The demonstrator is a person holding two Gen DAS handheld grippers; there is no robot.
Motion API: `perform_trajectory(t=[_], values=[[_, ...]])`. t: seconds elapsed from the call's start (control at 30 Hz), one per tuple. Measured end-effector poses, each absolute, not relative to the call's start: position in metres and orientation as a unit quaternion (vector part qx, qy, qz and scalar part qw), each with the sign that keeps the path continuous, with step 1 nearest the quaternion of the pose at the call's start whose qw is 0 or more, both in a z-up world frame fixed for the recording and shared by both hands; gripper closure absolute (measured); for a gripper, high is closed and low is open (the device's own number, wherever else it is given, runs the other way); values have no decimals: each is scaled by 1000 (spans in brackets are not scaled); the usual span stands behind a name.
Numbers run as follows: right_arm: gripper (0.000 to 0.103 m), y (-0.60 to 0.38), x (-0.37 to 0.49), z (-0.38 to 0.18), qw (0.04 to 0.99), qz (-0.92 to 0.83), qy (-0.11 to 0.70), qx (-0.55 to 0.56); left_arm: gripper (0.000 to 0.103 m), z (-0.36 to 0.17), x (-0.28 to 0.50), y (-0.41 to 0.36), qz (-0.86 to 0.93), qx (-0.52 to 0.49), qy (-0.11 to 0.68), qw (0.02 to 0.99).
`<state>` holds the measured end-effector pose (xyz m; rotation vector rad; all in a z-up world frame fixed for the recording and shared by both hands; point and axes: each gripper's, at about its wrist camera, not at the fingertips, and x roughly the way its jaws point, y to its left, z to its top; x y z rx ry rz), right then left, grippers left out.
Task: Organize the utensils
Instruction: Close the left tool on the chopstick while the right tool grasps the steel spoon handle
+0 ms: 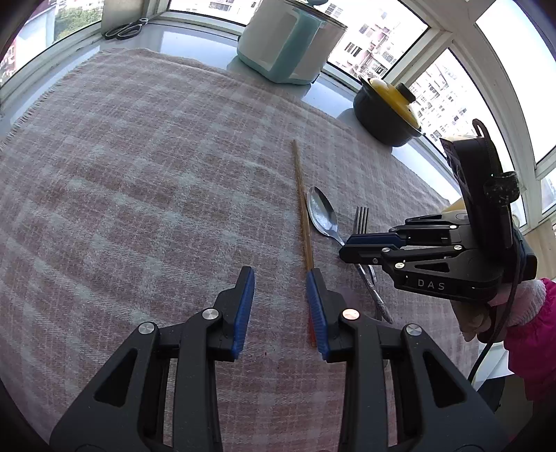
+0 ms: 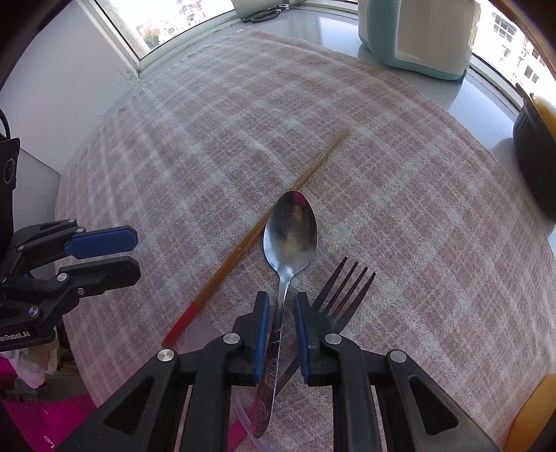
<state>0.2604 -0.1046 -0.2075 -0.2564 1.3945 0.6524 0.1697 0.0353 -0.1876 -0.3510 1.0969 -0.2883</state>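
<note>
A wooden chopstick pair [image 1: 302, 208] with red ends, a metal spoon [image 1: 323, 214] and a dark fork [image 1: 361, 220] lie side by side on a pink plaid cloth [image 1: 139, 174]. My left gripper [image 1: 279, 309] is open and empty, its right finger just beside the chopsticks' red end. My right gripper [image 2: 281, 333] is open with the spoon's handle [image 2: 278, 333] between its fingers, not clamped. The spoon bowl [image 2: 290, 231], the fork [image 2: 342, 292] and the chopsticks [image 2: 264, 226] lie ahead of it. The right gripper also shows in the left view [image 1: 347, 248], and the left gripper in the right view [image 2: 135, 253].
A teal and white appliance [image 1: 288, 41] and a dark pot with a yellow lid [image 1: 385, 111] stand on the grey sill behind the cloth. Scissors [image 1: 127, 29] lie at the far left by the window. The cloth's edge runs along the left and back.
</note>
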Motion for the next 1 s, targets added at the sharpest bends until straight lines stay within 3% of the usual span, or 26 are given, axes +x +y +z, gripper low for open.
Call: perform_trajectory(t=[0.3,0.37,0.43,0.77,1.0], values=[[87,-101,256,-206,725,267,618,-144,72,-191,174,35,-137,-164,520,827],[100,-96,255,-206,729,255,613,-165,72,-191,175,32,-139,-162,520,827],[101,-99,257,-206,732,246,613,-168,72,-191,177,29,-143,-161,520,827],[101,-154,276,-207,737,207,641,-47,72,-201,219,-9,-151,-114,545,817],[94,-146,272,-206,743,209,633,-65,72,-208,255,-40,-143,-33,562,814]])
